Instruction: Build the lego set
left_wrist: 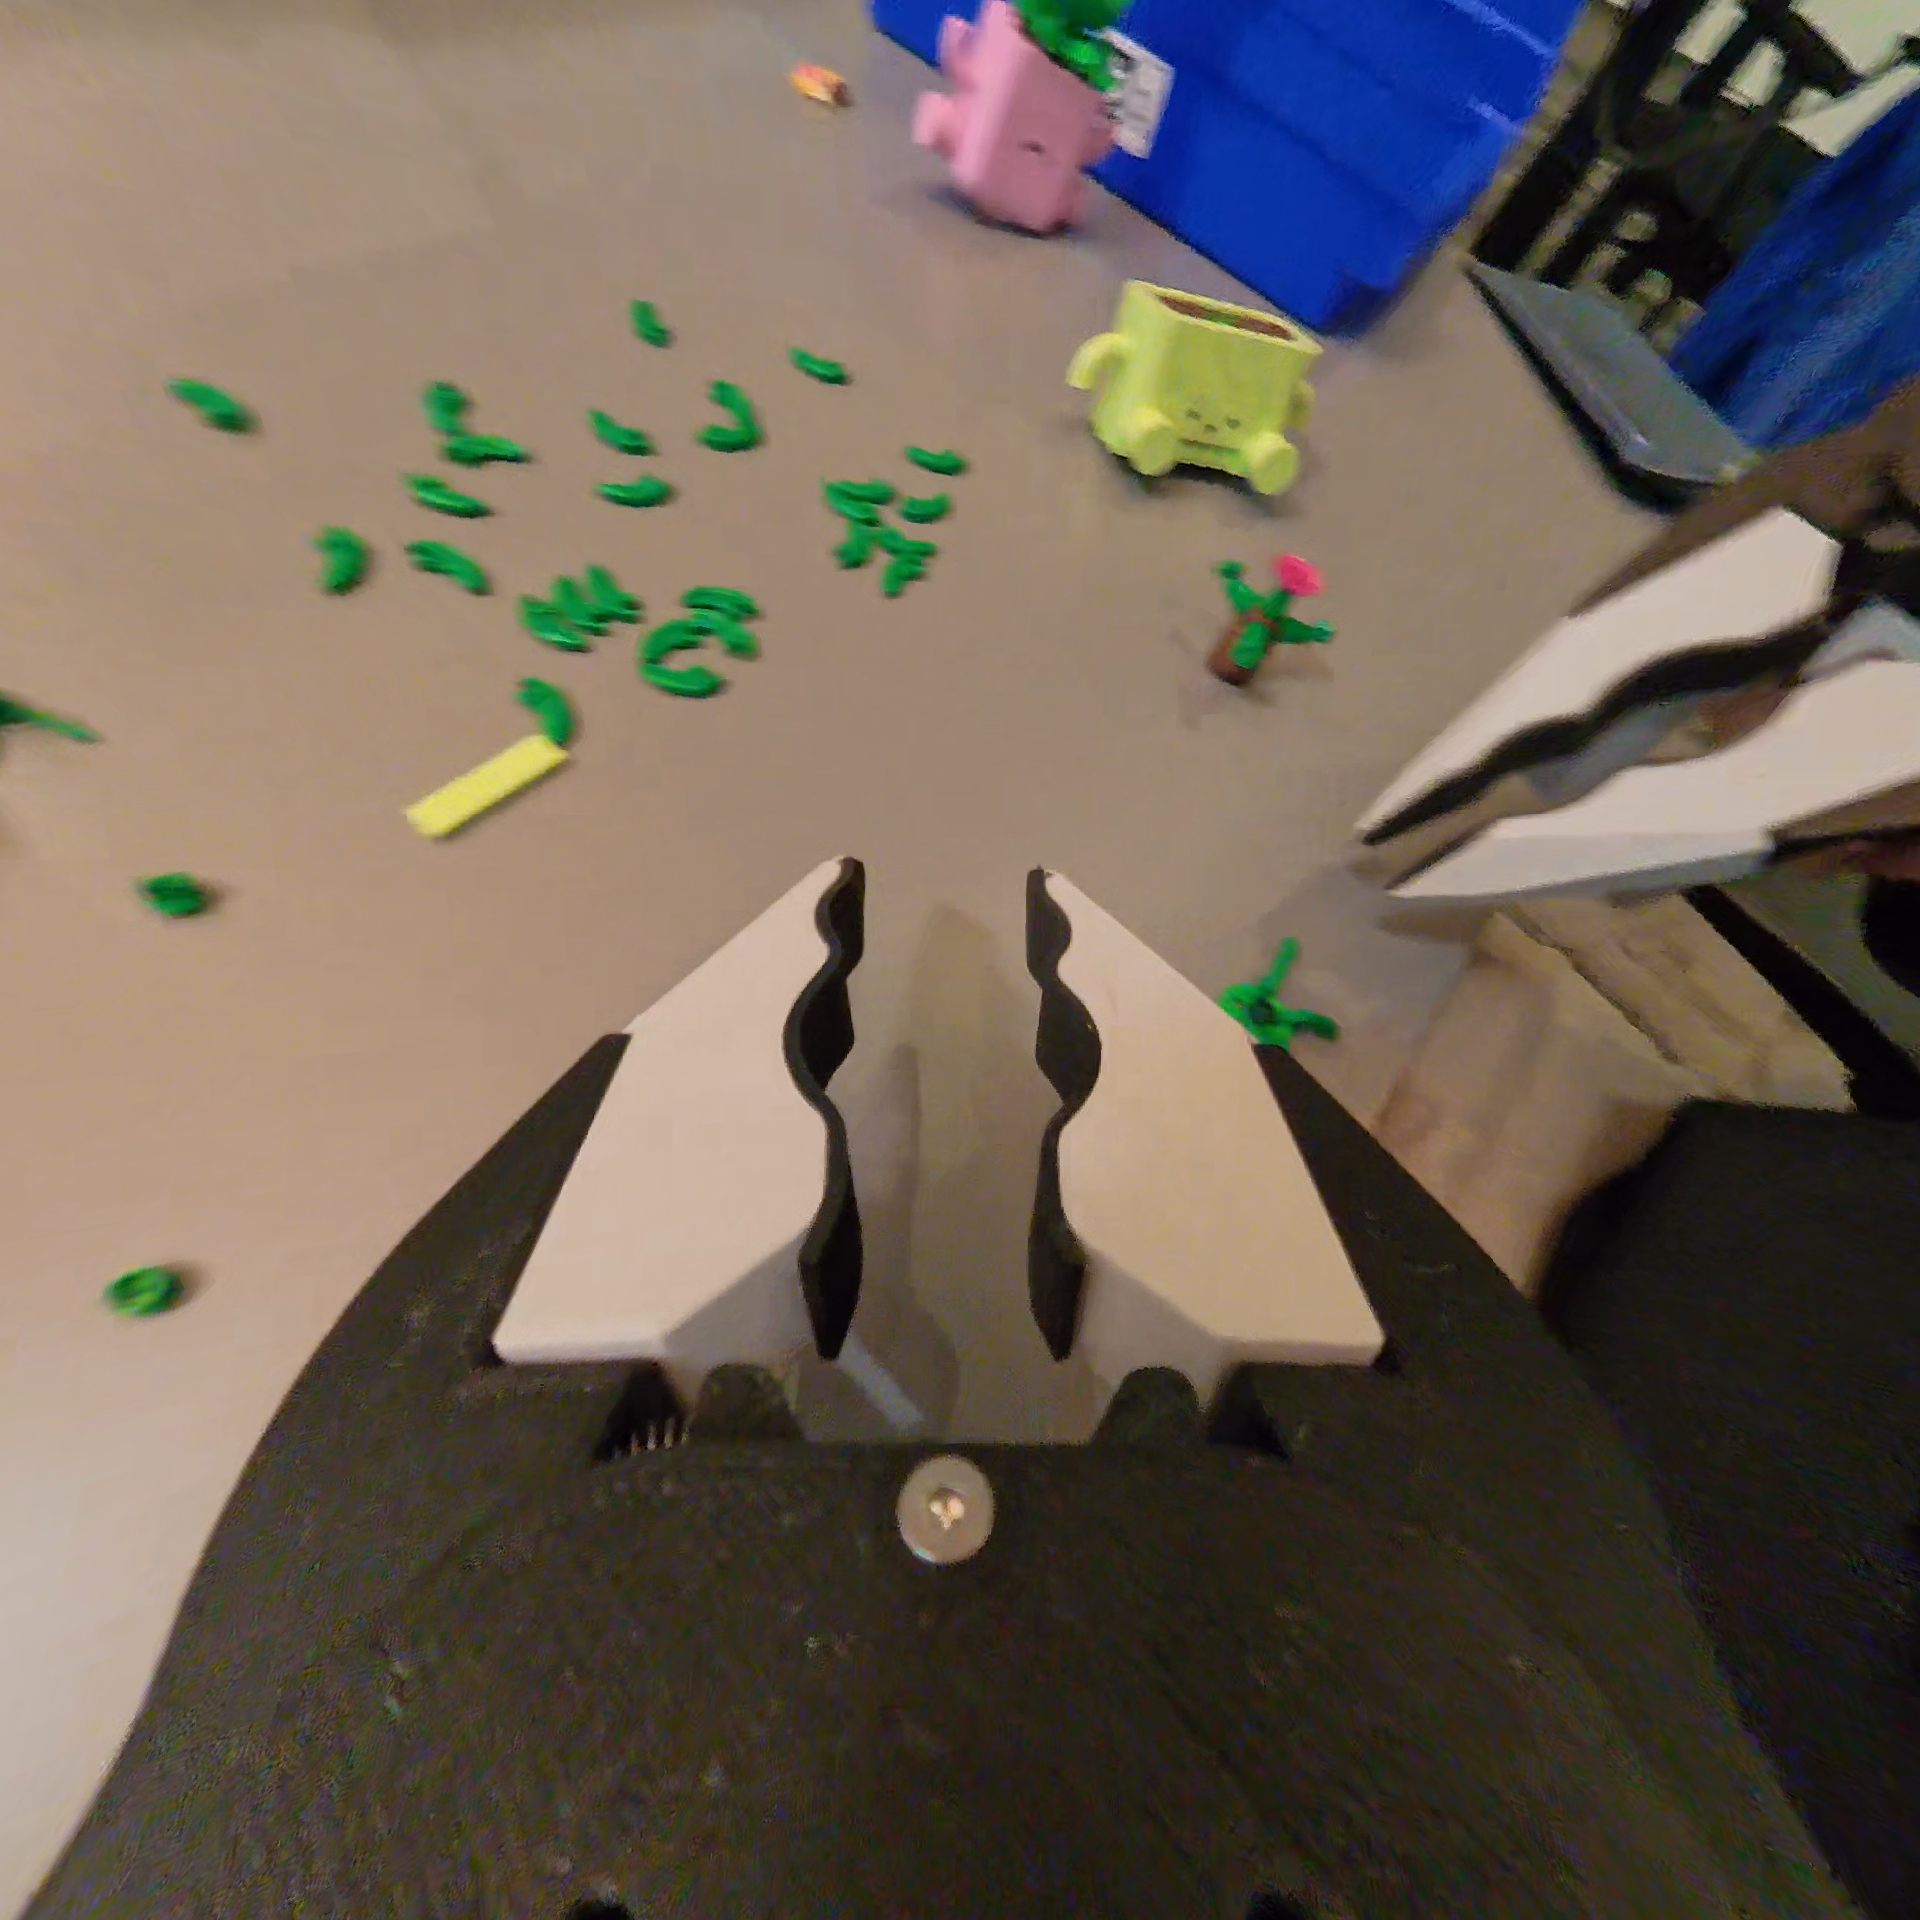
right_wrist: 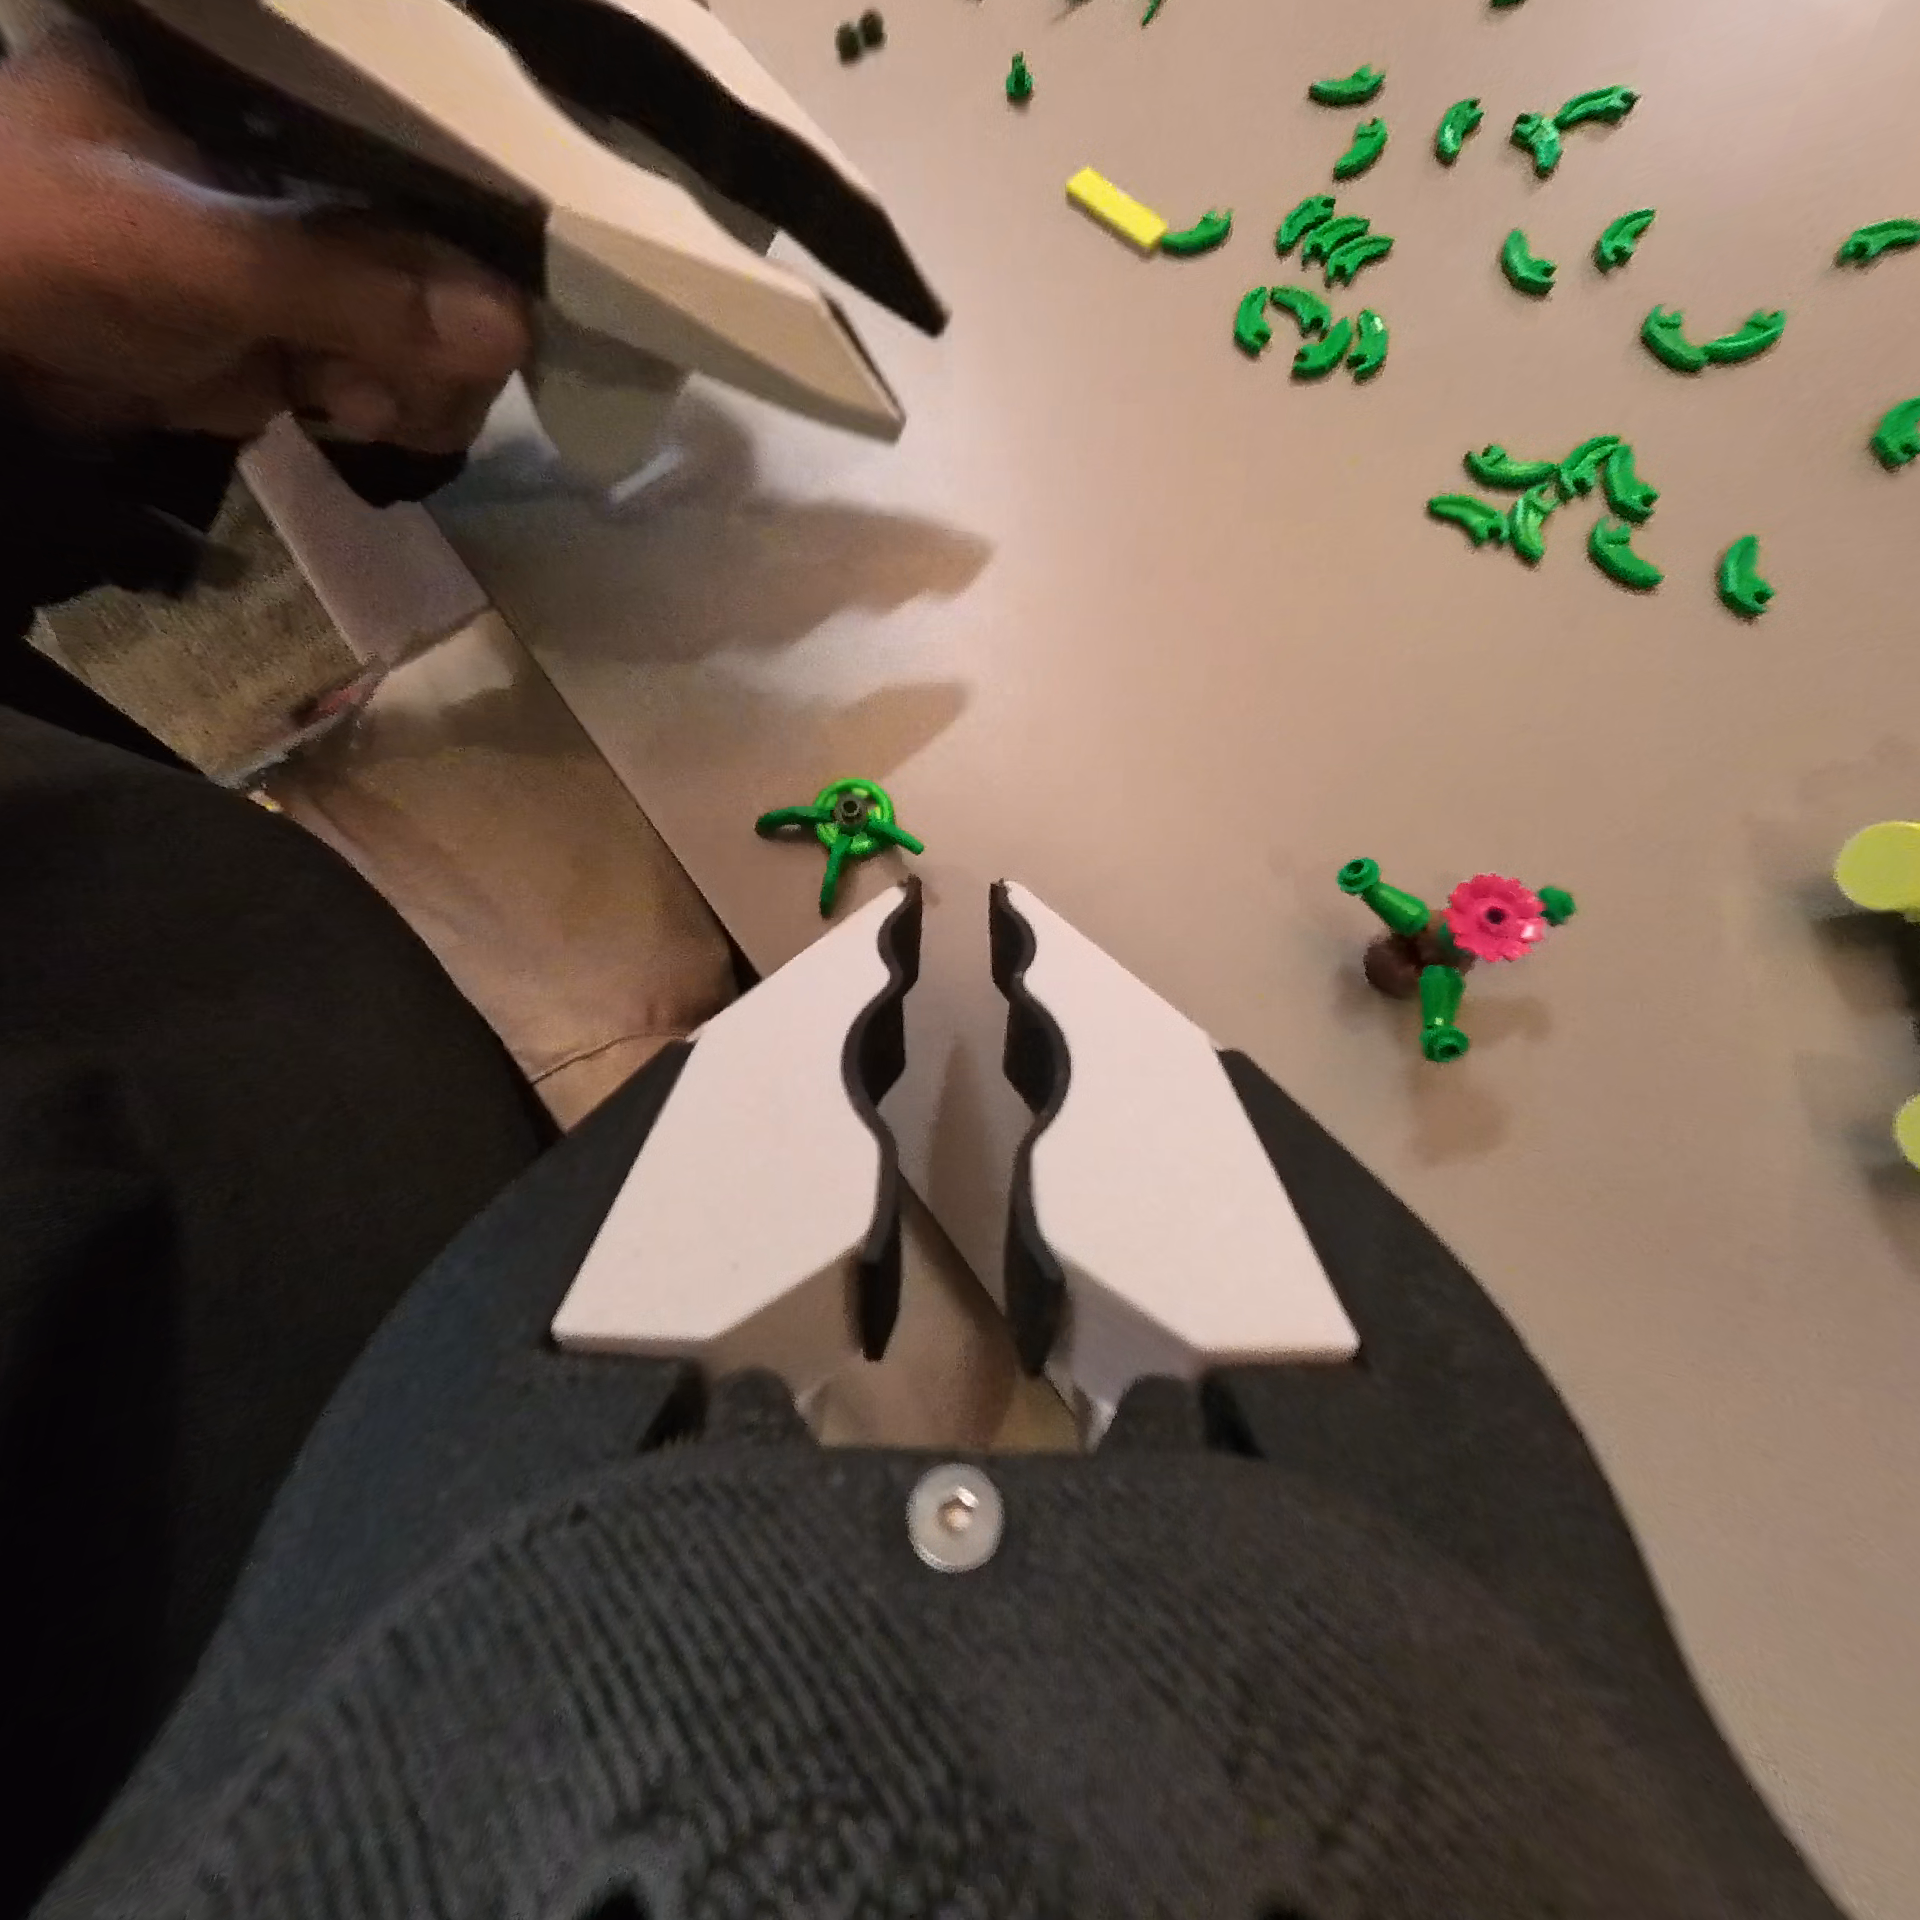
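Observation:
My left gripper point(left_wrist: 945, 878) is open and empty, held above the grey table point(left_wrist: 312, 1039). My right gripper point(right_wrist: 956, 885) is narrowly open and empty, with a green ring piece with leaf arms point(right_wrist: 847, 831) on the table just beyond its left fingertip. That piece also shows in the left wrist view point(left_wrist: 1273, 1008). A small stem with a pink flower on a brown base point(right_wrist: 1455, 935) point(left_wrist: 1262, 623) lies on its side. A lime-green pot figure point(left_wrist: 1195, 400) stands further back. Several loose green leaf pieces point(left_wrist: 582, 540) point(right_wrist: 1538, 499) and a yellow flat tile point(left_wrist: 483, 787) point(right_wrist: 1117, 208) lie scattered.
A pink pot figure with green foliage point(left_wrist: 1013, 135) stands at the back by a blue bin point(left_wrist: 1299, 135). The right gripper point(left_wrist: 1377, 860) reaches in at the right. A hand point(right_wrist: 260, 312) holds the left gripper point(right_wrist: 920, 369). The table edge point(right_wrist: 623, 748) runs near both grippers. Tip to tip, the grippers are about 11 centimetres apart. The left tips stand about 9 centimetres off the yellow flat tile point(left_wrist: 483, 787). It is also in sight in the right wrist view point(right_wrist: 1107, 203). About 15 centimetres separates my right fingertips from the lime-green pot figure point(left_wrist: 1195, 400).

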{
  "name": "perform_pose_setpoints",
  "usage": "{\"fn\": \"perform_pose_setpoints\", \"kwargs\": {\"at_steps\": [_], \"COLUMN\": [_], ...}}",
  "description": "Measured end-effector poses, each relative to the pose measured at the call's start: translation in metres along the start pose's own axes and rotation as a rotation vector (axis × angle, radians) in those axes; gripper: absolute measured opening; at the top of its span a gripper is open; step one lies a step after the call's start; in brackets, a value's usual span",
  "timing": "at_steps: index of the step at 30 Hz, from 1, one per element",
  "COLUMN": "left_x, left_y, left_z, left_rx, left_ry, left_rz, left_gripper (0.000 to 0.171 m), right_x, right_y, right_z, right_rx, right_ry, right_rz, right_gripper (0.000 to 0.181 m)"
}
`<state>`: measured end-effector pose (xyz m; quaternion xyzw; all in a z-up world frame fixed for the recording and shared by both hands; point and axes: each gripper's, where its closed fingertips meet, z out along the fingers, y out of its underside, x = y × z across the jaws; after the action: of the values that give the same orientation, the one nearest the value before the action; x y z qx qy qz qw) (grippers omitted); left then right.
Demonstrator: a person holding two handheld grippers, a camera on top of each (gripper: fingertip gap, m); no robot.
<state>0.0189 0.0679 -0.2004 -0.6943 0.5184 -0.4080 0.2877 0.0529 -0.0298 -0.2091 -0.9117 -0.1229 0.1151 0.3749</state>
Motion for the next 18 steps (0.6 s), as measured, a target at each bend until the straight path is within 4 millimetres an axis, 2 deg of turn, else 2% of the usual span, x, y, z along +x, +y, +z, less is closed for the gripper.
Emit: {"fn": "perform_pose_setpoints", "kwargs": {"at_steps": [4, 7, 9, 12, 15, 18], "left_x": [-0.033, -0.042, -0.047, -0.051, -0.058, -0.064], "left_y": [-0.010, -0.009, -0.009, -0.021, -0.024, -0.017], "left_z": [0.003, 0.021, 0.034, 0.048, 0.060, 0.069], "left_rx": [-0.012, -0.099, -0.149, -0.135, -0.158, -0.218], "left_ry": [-0.109, -0.135, -0.169, -0.209, -0.240, -0.244], "left_rz": [0.007, 0.036, 0.074, 0.128, 0.159, 0.164], "left_gripper": [0.026, 0.006, 0.010, 0.022, 0.032, 0.030], "right_x": [0.002, 0.004, 0.005, 0.008, 0.013, 0.016], "right_y": [-0.005, -0.006, -0.008, -0.007, -0.002, 0.003], "right_z": [-0.003, -0.004, -0.006, -0.011, -0.015, -0.018], "right_rx": [0.076, 0.113, 0.137, 0.177, 0.206, 0.229], "right_ry": [-0.016, -0.029, -0.034, -0.032, -0.028, -0.037], "right_rz": [0.029, 0.044, 0.054, 0.071, 0.099, 0.128], "right_gripper": [0.010, 0.009, 0.009, 0.009, 0.009, 0.009]}}
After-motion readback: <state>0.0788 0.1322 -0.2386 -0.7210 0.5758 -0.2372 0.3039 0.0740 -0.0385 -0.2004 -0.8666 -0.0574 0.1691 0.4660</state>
